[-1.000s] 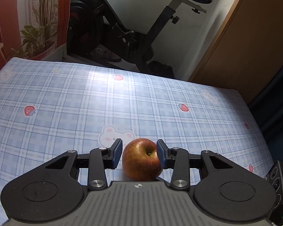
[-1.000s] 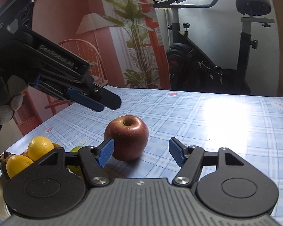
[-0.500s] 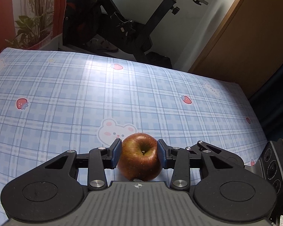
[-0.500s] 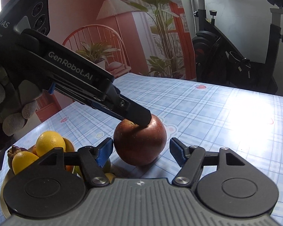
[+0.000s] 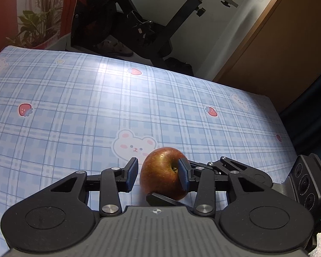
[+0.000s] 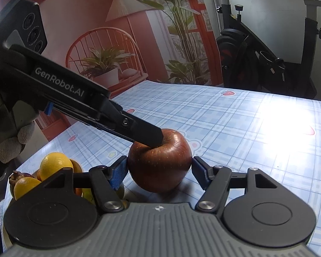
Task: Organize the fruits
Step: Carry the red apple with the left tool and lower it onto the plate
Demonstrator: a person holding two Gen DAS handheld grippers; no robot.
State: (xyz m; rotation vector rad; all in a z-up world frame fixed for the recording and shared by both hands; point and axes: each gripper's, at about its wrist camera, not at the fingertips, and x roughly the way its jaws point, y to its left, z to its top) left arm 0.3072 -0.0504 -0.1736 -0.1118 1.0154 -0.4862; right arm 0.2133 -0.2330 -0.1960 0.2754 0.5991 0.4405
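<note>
Two grippers meet at a single red apple (image 6: 160,165), which sits upright on the blue plaid tablecloth (image 6: 256,132), just beside a printed bear face (image 5: 134,146). The left gripper (image 5: 157,175), held by a gloved hand (image 6: 8,141), slants down from the left of the right wrist view, and one of its fingers (image 6: 152,137) rests in the stem hollow on top of the fruit. Its jaws stand narrow and clamp nothing: in its own view the other pad (image 5: 130,176) is clear of the apple's side. The right gripper (image 6: 159,171) lies low behind the apple with its jaws moderately wide, a blue pad close against each flank. Whether those pads press on the skin cannot be told. Near the apple, at the lower left of the right wrist view, yellow lemons (image 6: 55,165) are heaped with other fruit, partly hidden by the gripper body. An exercise bike (image 6: 267,49) stands beyond the table's far edge.
</note>
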